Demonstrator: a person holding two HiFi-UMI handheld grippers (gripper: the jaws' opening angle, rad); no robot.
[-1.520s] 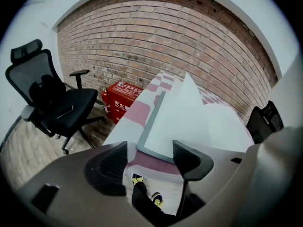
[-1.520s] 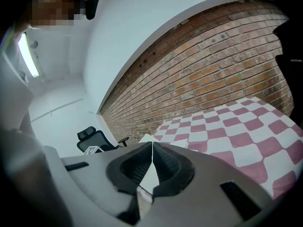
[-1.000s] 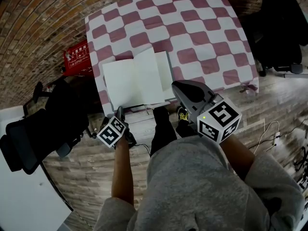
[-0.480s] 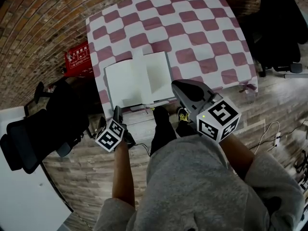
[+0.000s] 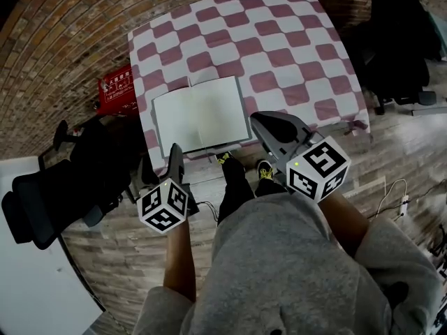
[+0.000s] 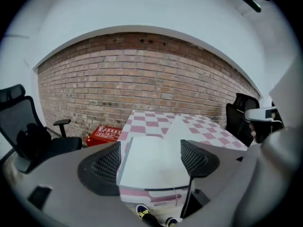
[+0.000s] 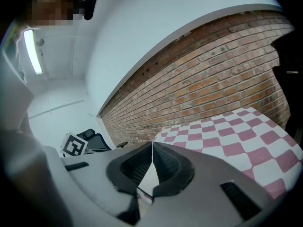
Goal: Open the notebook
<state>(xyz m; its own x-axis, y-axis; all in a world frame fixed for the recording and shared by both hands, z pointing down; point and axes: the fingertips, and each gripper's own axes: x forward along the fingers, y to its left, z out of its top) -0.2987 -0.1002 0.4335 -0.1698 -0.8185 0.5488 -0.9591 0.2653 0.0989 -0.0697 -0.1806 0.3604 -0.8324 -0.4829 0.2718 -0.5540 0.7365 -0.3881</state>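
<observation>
The notebook (image 5: pixel 200 116) lies open and flat, blank white pages up, on the near left part of the table with the red-and-white checked cloth (image 5: pixel 279 54). My left gripper (image 5: pixel 159 162) hangs in the air in front of the table's near edge, below the notebook in the head view, open with nothing between its jaws. In the left gripper view the notebook (image 6: pixel 154 160) shows beyond the wide jaws of that gripper (image 6: pixel 150 149). My right gripper (image 5: pixel 260 122) is shut and empty, its tip beside the notebook's near right corner; the right gripper view shows its jaws (image 7: pixel 152 144) meeting.
A red box (image 5: pixel 116 87) stands on the floor left of the table by the brick wall. Black office chairs stand at the left (image 5: pixel 42 201) and at the far right (image 5: pixel 394 47). White cables (image 5: pixel 398 201) lie on the wood floor. My shoes (image 5: pixel 225 159) are under the table's edge.
A page that stood half turned has settled, and the notebook now lies flat. My left gripper has risen and drawn back from the table's edge. The right gripper has barely moved.
</observation>
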